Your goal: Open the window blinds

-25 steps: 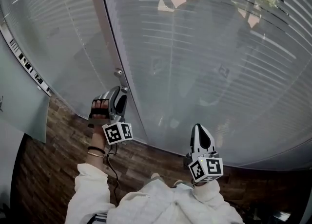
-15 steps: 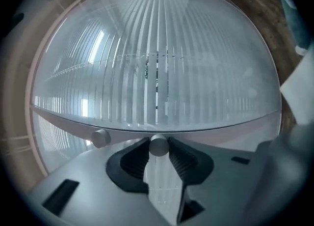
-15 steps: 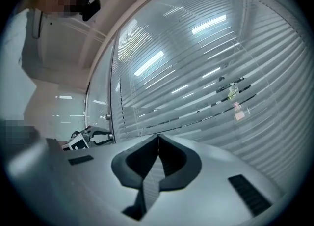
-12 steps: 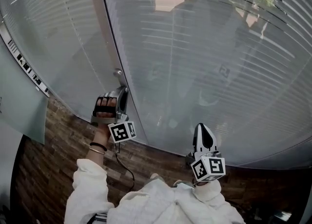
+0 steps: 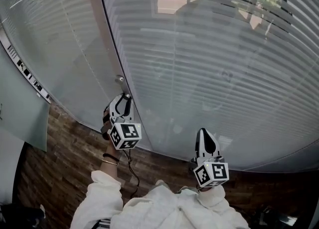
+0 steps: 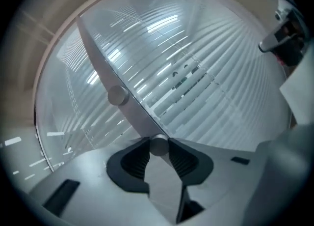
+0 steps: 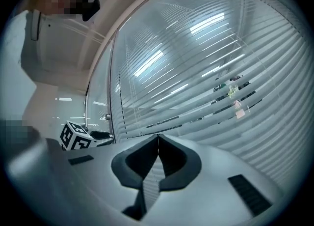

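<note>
Window blinds (image 5: 214, 68): pale slats behind glass, filling both panes, with dark gaps showing near the top
Frame post (image 5: 105, 39): stands between the two panes and carries two round knobs
Left tongs (image 5: 123, 101): have just been closing, clamped on the lower knob
Right tongs (image 5: 203, 134): jaws together, nothing held, near the right pane
Lower knob (image 6: 158, 145): on the post, pinched between the left pads
</note>
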A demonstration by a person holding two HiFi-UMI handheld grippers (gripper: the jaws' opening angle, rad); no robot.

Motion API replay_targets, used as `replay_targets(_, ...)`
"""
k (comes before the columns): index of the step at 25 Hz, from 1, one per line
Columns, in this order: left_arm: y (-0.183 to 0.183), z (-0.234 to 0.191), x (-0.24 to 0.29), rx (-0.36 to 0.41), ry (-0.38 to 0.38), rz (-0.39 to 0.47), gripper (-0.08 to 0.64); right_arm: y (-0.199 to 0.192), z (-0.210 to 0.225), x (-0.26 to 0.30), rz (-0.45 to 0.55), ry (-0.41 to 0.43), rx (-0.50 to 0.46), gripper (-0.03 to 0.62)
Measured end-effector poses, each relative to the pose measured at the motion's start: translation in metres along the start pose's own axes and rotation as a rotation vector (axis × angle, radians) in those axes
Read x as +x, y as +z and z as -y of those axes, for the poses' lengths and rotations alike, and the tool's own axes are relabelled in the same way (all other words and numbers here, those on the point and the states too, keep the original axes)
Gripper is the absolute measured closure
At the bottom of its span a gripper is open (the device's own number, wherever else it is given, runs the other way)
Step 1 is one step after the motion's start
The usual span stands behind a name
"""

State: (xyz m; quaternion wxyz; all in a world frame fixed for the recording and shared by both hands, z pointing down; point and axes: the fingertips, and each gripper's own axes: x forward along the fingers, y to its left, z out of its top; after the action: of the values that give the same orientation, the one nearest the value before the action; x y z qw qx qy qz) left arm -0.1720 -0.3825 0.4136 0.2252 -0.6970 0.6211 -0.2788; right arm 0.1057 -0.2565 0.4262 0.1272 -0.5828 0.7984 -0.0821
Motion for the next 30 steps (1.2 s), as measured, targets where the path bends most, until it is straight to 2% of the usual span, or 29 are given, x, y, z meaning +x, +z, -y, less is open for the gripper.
replay_targets(5,-0.002,-0.003,0.0,-0.212,-0.06,0.013,0.437,-0.004,0.001,0.002,-0.004,-0.006,0.006,0.581)
replay_targets(10,-0.01,0.003,-0.002,-0.324,-0.07,0.019,0.437,-0.015,0.004,-0.003,-0.002,-0.009,0.008,0.581)
replay_targets(16,-0.013,0.0,0.002,-0.678,-0.137,0.012,0.437,-0.021,0.005,0.004,-0.007,-0.011,0.011,0.581)
replay_targets(24,-0.006,-0.011,0.0,-0.92,-0.16,0.006,0.437,-0.009,0.005,0.004,-0.013,-0.02,0.013,0.58)
replay_targets(27,0.004,-0.017,-0.006,-1.041,-0.18,0.011,0.437,0.005,0.003,-0.002,-0.016,-0.022,0.013,0.581)
replay_targets(30,0.0,-0.015,-0.009,-1.152,-0.202,0.014,0.437,0.002,0.004,-0.006,-0.019,-0.025,0.018,0.581)
